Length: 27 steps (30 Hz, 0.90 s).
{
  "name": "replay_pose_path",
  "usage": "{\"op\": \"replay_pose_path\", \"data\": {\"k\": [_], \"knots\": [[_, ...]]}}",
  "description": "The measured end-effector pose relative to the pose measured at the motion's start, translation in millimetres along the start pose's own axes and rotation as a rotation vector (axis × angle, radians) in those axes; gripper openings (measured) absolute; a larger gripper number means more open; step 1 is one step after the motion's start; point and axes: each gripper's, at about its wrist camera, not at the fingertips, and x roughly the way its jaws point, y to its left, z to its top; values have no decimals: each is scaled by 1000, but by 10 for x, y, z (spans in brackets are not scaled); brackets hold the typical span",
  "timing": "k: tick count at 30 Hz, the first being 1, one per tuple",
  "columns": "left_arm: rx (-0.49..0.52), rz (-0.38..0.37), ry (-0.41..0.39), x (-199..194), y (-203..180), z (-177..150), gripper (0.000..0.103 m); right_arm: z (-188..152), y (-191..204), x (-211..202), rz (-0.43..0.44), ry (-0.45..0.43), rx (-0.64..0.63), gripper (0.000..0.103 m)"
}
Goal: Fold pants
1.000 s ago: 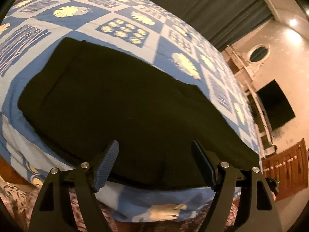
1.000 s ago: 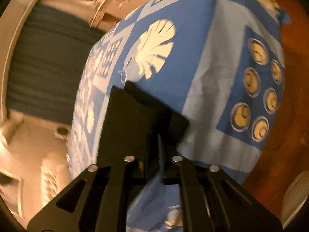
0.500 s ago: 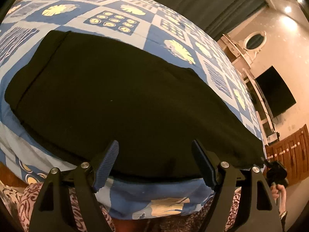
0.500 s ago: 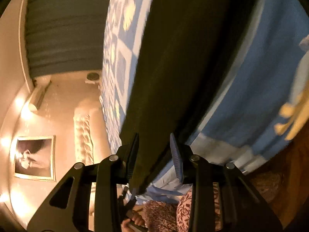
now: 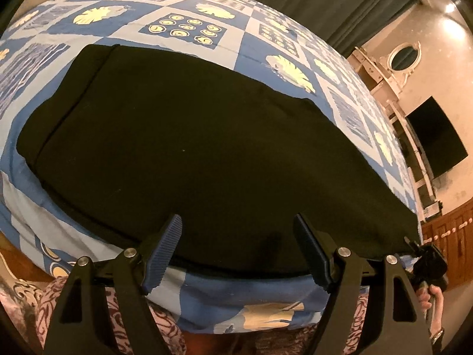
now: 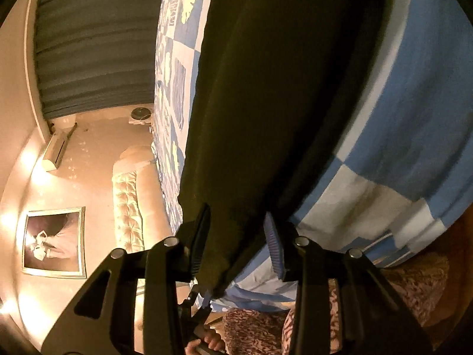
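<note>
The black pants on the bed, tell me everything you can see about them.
The black pants look like soft, matte cloth, folded into a long flat band with a seamed strip at the far left end. They lie on the blue and white patterned bedspread, their near edge along the bed's edge. The left tool is open just short of that edge, not touching. The right tool is closing around one end corner.

Left view near, facing across bed (image 5: 183, 23), right view along it, sharing pants (image 5: 207, 153).

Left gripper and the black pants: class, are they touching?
Apart. The left wrist view shows the left gripper with jaws wide, nothing between them, the pants lying beyond.
</note>
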Motion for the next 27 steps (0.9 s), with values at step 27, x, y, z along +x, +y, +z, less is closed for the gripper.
{"op": "replay_pose_path", "data": {"k": [27], "knots": [[-35,11,-18,-33,115,-17,76,1116,-426,-2164,-103,-632,22,38]]}}
